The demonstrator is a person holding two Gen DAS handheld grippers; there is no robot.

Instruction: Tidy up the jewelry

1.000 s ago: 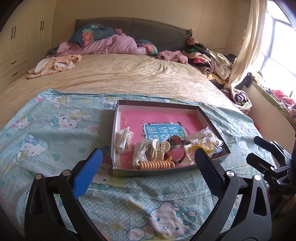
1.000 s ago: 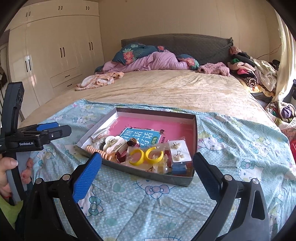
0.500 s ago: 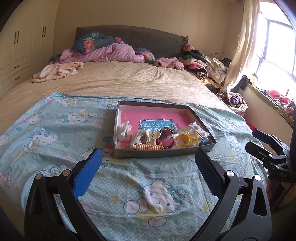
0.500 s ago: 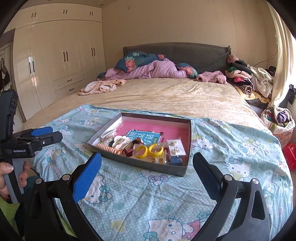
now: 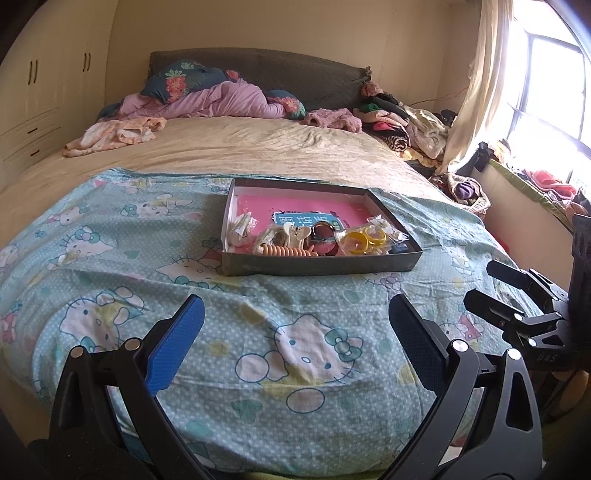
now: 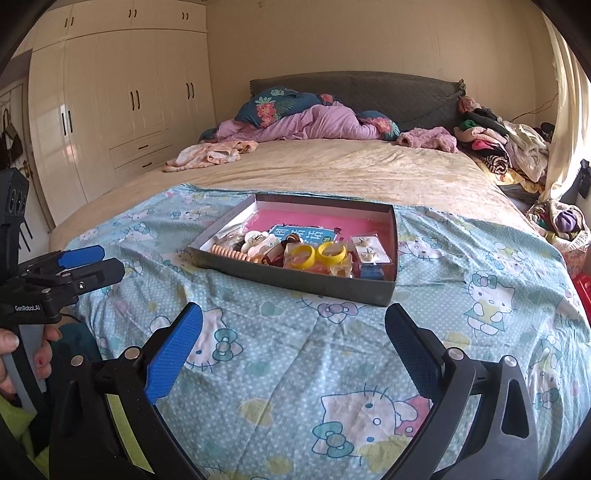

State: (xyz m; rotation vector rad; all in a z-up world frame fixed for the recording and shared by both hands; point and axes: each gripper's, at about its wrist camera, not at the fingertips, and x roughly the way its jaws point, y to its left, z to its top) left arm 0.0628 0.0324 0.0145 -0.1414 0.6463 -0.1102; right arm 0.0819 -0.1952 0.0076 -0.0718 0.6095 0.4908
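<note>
Left wrist | one tray (image 5: 321,264) | two yellow bangles (image 5: 365,240)

The left gripper (image 5: 295,325) was wide open and held nothing. The right gripper (image 6: 293,332) was wide open too, with nothing in it. A hand (image 6: 22,354) held the left gripper's handle.

My bed (image 6: 332,173), tan-covered with a teal cartoon-cat sheet (image 6: 295,350) over its foot, has a grey headboard (image 6: 388,92) against the cream wall (image 6: 332,33), a white wardrobe (image 6: 122,99) to the bed's left, and a sunlit window (image 5: 550,88) with a pale curtain (image 5: 476,92) to the bed's right.
</note>
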